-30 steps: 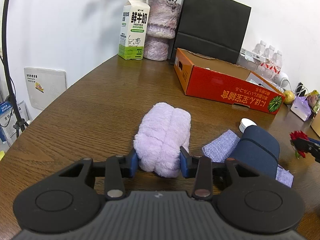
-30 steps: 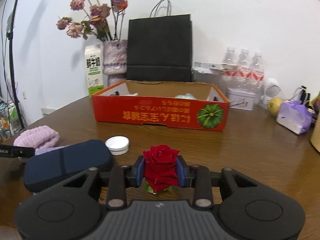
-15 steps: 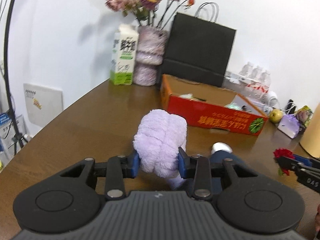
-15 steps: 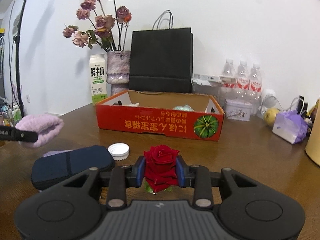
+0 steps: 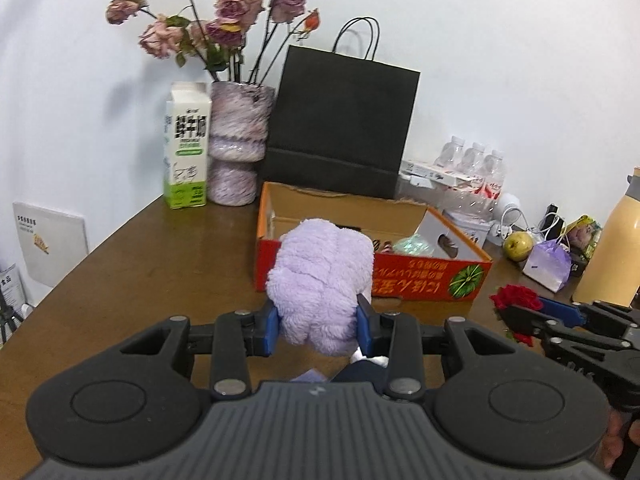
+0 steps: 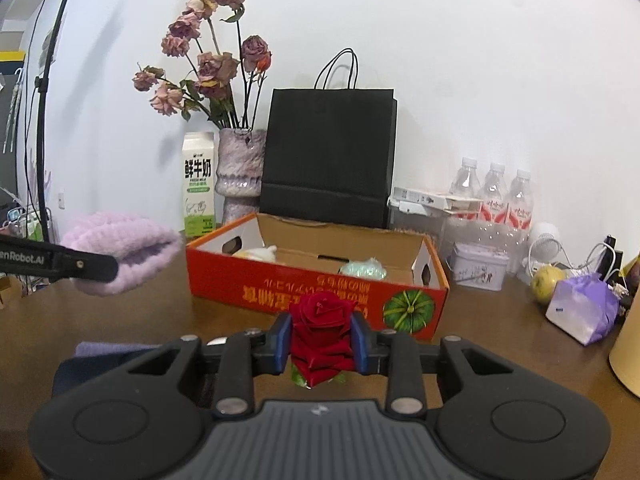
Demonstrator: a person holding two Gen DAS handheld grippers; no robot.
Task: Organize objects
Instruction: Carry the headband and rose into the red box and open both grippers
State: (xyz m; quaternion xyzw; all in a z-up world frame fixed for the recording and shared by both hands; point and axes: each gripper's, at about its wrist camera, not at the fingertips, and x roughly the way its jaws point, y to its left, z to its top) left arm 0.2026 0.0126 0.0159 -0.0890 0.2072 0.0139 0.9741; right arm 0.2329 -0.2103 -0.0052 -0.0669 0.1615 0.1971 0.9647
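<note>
Both grippers are closed on a load: the left gripper (image 5: 318,330) has its blue pads pressed into the sides of a rolled lilac fluffy towel (image 5: 322,284), and the right gripper (image 6: 322,344) is clamped around a red rose (image 6: 322,330). Each load is held clear of the brown wooden table (image 5: 160,264), in front of the red cardboard box (image 6: 320,288) with the pumpkin print. Inside the open box lie a pale green item (image 6: 363,270) and a cream one (image 6: 260,254). Behind the box stand a black paper bag (image 6: 330,156), a mottled vase (image 6: 240,168) of dried roses and a milk carton (image 6: 198,184). Off to the right sit water bottles (image 6: 496,196), a yellow-green fruit (image 6: 548,278) and a small purple bag (image 6: 584,308).
</note>
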